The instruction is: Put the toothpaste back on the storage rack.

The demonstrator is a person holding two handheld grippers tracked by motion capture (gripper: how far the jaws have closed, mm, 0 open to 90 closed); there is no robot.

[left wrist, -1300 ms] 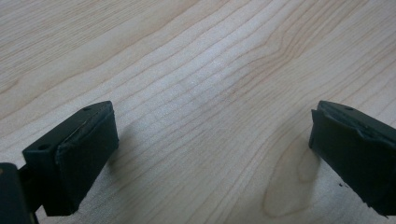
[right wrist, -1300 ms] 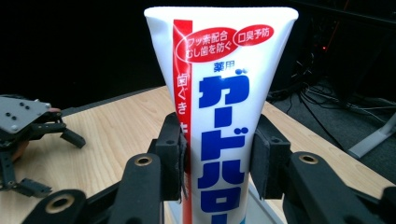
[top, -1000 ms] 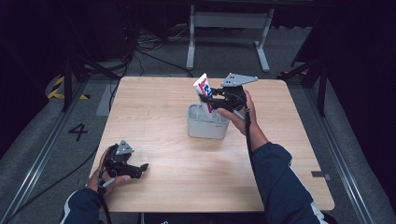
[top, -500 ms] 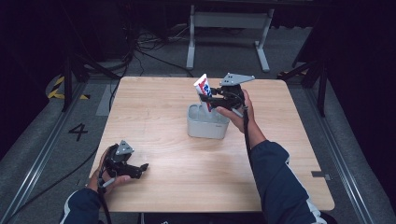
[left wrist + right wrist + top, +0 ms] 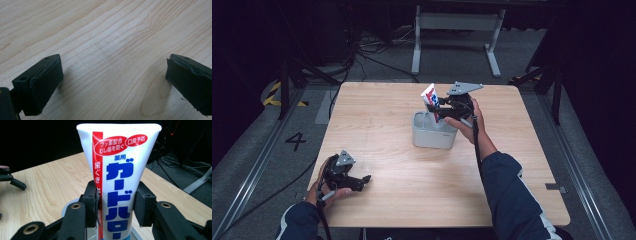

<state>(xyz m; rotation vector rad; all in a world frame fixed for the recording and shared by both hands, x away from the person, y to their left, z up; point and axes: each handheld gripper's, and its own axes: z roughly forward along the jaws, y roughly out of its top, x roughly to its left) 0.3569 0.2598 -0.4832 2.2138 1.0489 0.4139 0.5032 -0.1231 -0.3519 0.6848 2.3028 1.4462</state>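
A white toothpaste tube point(image 5: 431, 100) with red and blue print stands upright, its lower end down inside a grey cup point(image 5: 432, 136) at the middle of the wooden table point(image 5: 377, 115). My right gripper point(image 5: 443, 111) is shut on the tube from the right side. In the right gripper view both pads press the tube point(image 5: 120, 177) at mid-height, and the cup's rim point(image 5: 67, 208) shows below. My left gripper point(image 5: 362, 180) lies near the table's front left corner, open, with bare wood between its jaws point(image 5: 112, 80).
A metal stand's legs point(image 5: 457, 30) and cables point(image 5: 372, 55) lie on the floor behind the table. A floor mark "4" point(image 5: 295, 141) sits to the left. My left gripper point(image 5: 10, 180) shows far off in the right gripper view.
The right gripper and the tube have sunk very slightly toward the cup. The left gripper has not moved.
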